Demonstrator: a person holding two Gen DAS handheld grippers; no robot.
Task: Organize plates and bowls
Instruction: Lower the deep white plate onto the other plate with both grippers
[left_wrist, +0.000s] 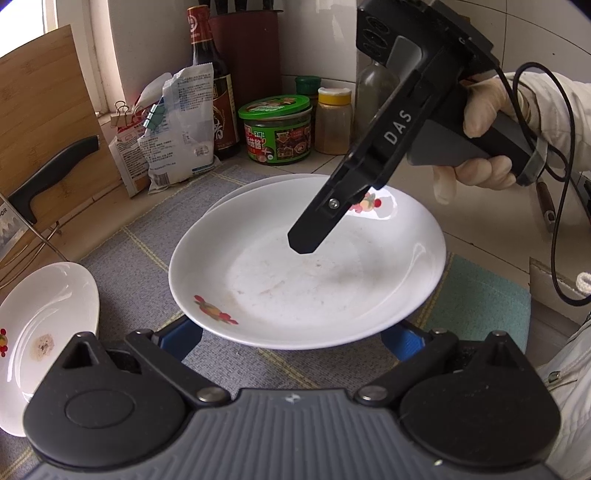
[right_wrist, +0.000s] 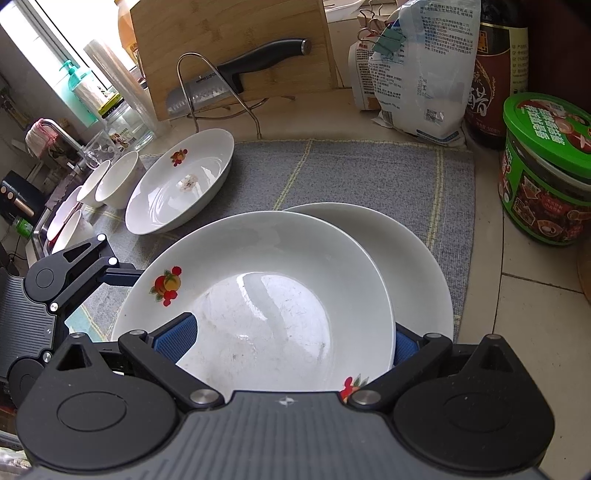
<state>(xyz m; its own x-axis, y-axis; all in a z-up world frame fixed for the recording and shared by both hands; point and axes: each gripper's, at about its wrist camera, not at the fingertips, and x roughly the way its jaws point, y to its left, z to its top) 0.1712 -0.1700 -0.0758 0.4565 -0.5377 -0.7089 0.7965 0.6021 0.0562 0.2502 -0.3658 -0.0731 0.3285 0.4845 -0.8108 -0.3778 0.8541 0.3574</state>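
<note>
The top plate (right_wrist: 258, 295), white with small fruit prints on its rim, sits on a second white plate (right_wrist: 413, 266) whose edge shows behind and to the right of it. Both rest on a gray cloth mat (right_wrist: 351, 173) on the tiled counter.

The right gripper (right_wrist: 291, 341) has its jaws spread wide. In the right wrist view, 1 blue pad (right_wrist: 177, 338) lies over the inside of the top plate and the other (right_wrist: 404, 347) shows just past the plate's rim, between the 2 plates. The pictures do not show whether either pad presses on the plate. In the left wrist view this gripper (left_wrist: 301, 243) slants down from the upper right, held by a gloved hand (left_wrist: 476, 147), its black tip over the middle of the top plate (left_wrist: 306, 266).

The left gripper (left_wrist: 291, 338) is also wide open. Its 2 blue pads (left_wrist: 181, 338) show at either side below the near rim of the top plate; contact cannot be judged.

A third plate (right_wrist: 177, 184) with a brown stain at its middle lies to the left on the mat, well apart from the stack. Beyond it stand 2 white bowls (right_wrist: 114, 177) near the sink.

At the back, a knife (right_wrist: 240, 77) leans on a wooden cutting board (right_wrist: 229, 33). A green-lidded jar (left_wrist: 275, 129), a dark sauce bottle (left_wrist: 210, 74) and clipped paper bags (left_wrist: 177, 125) stand along the wall.
</note>
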